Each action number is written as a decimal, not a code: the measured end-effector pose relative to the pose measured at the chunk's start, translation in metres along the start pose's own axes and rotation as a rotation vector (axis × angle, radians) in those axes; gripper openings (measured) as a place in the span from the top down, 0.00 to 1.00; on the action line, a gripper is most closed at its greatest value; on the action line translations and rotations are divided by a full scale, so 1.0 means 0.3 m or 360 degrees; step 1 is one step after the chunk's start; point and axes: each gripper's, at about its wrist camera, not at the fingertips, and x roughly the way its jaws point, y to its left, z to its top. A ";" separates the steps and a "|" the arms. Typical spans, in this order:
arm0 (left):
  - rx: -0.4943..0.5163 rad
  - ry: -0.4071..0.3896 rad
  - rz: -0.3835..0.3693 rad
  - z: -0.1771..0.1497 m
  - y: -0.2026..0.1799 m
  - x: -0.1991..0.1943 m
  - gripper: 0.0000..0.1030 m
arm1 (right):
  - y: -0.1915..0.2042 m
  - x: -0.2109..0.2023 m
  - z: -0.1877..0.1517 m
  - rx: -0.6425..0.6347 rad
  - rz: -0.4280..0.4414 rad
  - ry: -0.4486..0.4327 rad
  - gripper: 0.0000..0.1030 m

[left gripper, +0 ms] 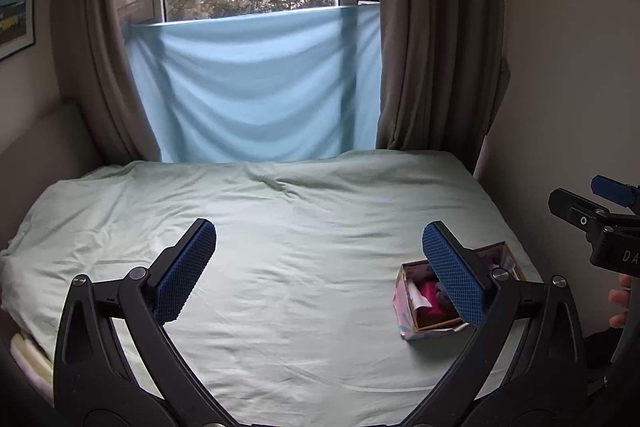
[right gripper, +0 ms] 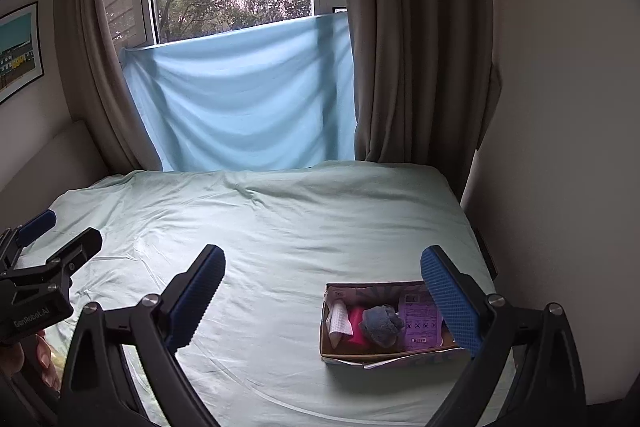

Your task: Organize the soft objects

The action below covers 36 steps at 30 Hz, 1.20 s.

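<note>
An open cardboard box (right gripper: 332, 339) lies on the pale green bed sheet (right gripper: 280, 227) at the near right. It holds a grey-blue soft toy (right gripper: 380, 325), a pink cloth (right gripper: 356, 323), a white cloth (right gripper: 339, 319) and a purple printed sheet (right gripper: 420, 323). The box also shows in the left wrist view (left gripper: 404, 303). My right gripper (right gripper: 320, 291) is open and empty, above the bed just left of the box. My left gripper (left gripper: 318, 267) is open and empty, over the middle of the bed, left of the box.
A light blue cloth (left gripper: 256, 87) hangs over the window sill between brown curtains (left gripper: 436, 47). A wall (right gripper: 560, 147) runs along the bed's right edge. A beige headboard (left gripper: 36, 143) stands at the left. A picture (right gripper: 20, 51) hangs on the left wall.
</note>
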 end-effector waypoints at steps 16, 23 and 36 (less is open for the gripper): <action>-0.0003 -0.0029 0.0046 -0.010 -0.011 -0.026 0.00 | -0.011 -0.028 0.010 -0.0009 -0.0014 -0.0044 0.05; 0.0002 -0.0040 0.0060 -0.010 -0.013 -0.038 0.00 | -0.012 -0.027 0.008 -0.0001 -0.0010 -0.0050 0.05; -0.0006 -0.0043 0.0085 -0.009 -0.020 -0.035 0.00 | 0.002 -0.023 0.022 -0.0002 -0.0002 -0.0071 0.05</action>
